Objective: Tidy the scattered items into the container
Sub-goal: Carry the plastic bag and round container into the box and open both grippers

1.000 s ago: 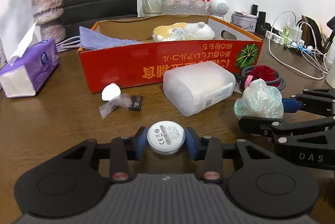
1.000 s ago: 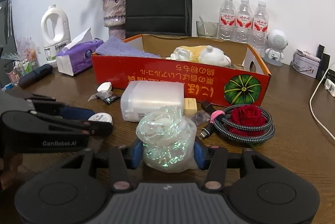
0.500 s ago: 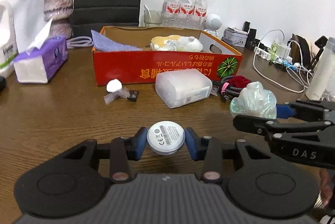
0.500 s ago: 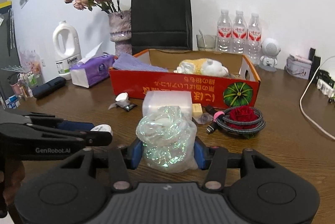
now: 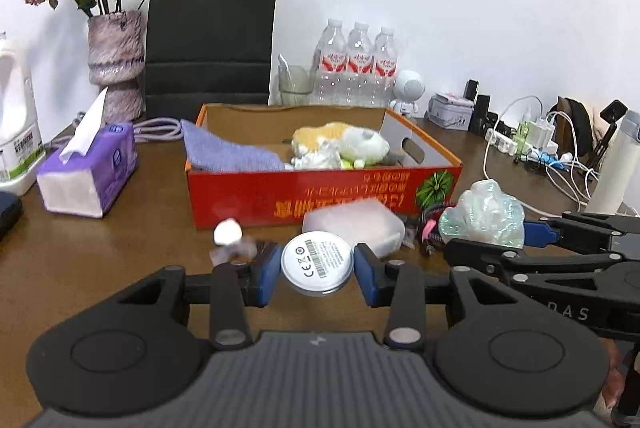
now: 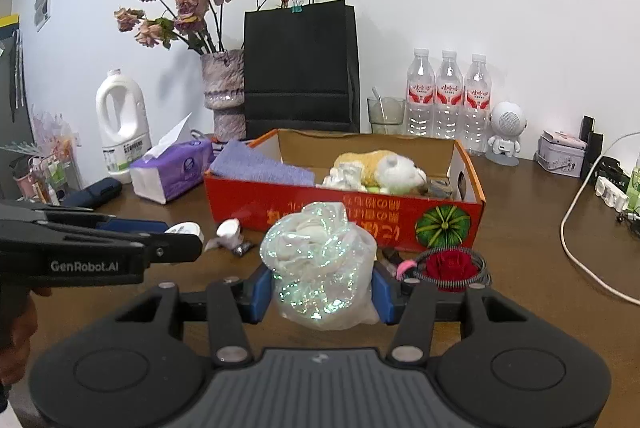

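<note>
The round white disc [image 5: 317, 263], its flat labelled face toward the camera, sits pinched between the blue pads of the left gripper [image 5: 316, 270], clear of the wooden table [image 5: 100, 268]. Beside it, the right gripper [image 6: 320, 292] clasps a crinkled iridescent bag [image 6: 320, 264], both pads pressed into its sides with the jaws partly spread. Ahead of both stands the red cardboard box [image 5: 320, 196], already holding a purple cloth [image 5: 228, 152] and a plush toy [image 5: 344, 146]. On the table in front of the box lie a frosted plastic case [image 5: 356, 224], a small white cap [image 5: 227, 231] and a coiled cable around a red rose [image 6: 452, 264]. The left view alone shows the power strip and tangle of white cables [image 5: 536, 148]; the right view alone shows the whole white jug [image 6: 122, 120] and the person's hand [image 6: 18, 332] under the left gripper.
</note>
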`<state>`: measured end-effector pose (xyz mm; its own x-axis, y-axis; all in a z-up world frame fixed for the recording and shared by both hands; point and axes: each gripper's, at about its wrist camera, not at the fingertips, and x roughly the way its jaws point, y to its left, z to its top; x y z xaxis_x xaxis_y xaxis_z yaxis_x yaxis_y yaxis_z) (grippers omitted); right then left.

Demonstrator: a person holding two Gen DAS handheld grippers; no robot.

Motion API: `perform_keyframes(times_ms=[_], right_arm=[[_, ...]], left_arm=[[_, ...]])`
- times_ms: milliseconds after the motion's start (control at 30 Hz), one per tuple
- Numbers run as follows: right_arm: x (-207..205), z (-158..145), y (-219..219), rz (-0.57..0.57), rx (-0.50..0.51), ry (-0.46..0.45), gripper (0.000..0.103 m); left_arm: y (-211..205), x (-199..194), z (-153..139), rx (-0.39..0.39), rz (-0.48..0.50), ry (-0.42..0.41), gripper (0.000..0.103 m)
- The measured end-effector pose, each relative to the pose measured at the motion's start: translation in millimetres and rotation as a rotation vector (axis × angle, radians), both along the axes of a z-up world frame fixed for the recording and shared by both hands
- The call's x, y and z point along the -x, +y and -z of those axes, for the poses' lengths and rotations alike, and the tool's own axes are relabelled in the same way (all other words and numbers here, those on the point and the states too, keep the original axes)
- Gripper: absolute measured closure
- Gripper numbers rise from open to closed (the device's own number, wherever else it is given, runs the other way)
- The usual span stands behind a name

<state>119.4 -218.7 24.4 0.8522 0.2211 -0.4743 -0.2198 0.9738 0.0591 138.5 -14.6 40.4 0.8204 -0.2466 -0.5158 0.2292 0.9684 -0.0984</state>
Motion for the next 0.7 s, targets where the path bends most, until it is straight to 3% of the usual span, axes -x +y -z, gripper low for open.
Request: perform_keyframes(times_ms=[200,367,500,700], right_arm=[[-34,-18,2,0.0,0.015,-0.038,0.053],[-93,-35,7,-0.002,0.067,-0.038,0.053],[-147,-35,7,-0.012,0.072,0.034,0.053],[-214,-13,7,-0.036,0.073,0.201,0.053]], left_arm=[[1,-34,-20,0.021,0.019,-0.036,0.062],[-1,-87,-45,0.028,0.013,-0.061,0.062],[-1,-135,-47,0.015,0.0,-0.016,0.062],[1,-199,-25,-0.012,-0.012,0.106,0.068]])
